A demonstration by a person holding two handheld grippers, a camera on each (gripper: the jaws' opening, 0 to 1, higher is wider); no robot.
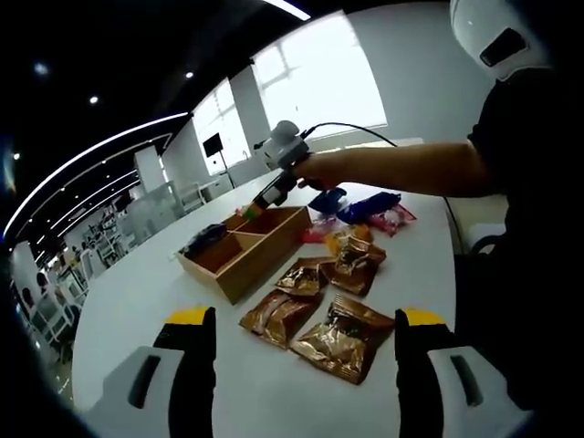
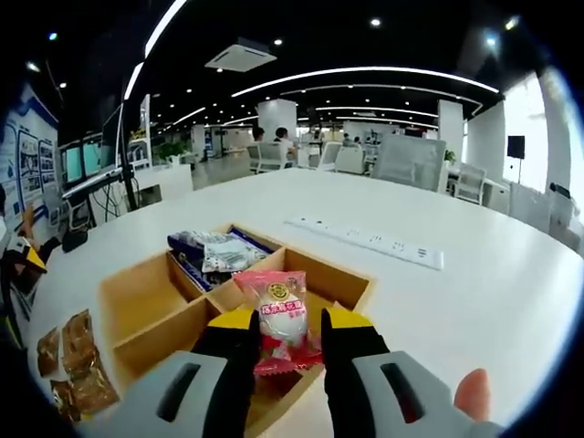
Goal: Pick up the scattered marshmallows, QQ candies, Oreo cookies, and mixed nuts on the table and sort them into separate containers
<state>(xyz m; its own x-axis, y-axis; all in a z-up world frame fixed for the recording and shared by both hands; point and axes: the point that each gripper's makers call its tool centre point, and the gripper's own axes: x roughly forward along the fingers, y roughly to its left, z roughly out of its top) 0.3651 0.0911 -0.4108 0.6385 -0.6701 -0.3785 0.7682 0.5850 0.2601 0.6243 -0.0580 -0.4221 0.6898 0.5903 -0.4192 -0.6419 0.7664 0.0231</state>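
Note:
My right gripper (image 2: 290, 321) is shut on a pink marshmallow packet (image 2: 282, 308) and holds it above the near side of the wooden divided box (image 2: 119, 333). Blue cookie packets (image 2: 212, 252) lie in the box's far compartment. In the left gripper view the same box (image 1: 239, 276) sits mid-table, with a person's hand carrying the right gripper (image 1: 274, 190) over its far end. My left gripper (image 1: 307, 317) stands open above several brown nut packets (image 1: 345, 338). Blue packets (image 1: 367, 207) and pink packets (image 1: 394, 219) lie beyond the box.
A white power strip (image 2: 365, 240) lies on the white table (image 2: 474, 301) past the box. More brown packets (image 2: 78, 360) lie left of the box. The person's body (image 1: 525, 228) stands at the table's right edge. Office chairs and desks fill the background.

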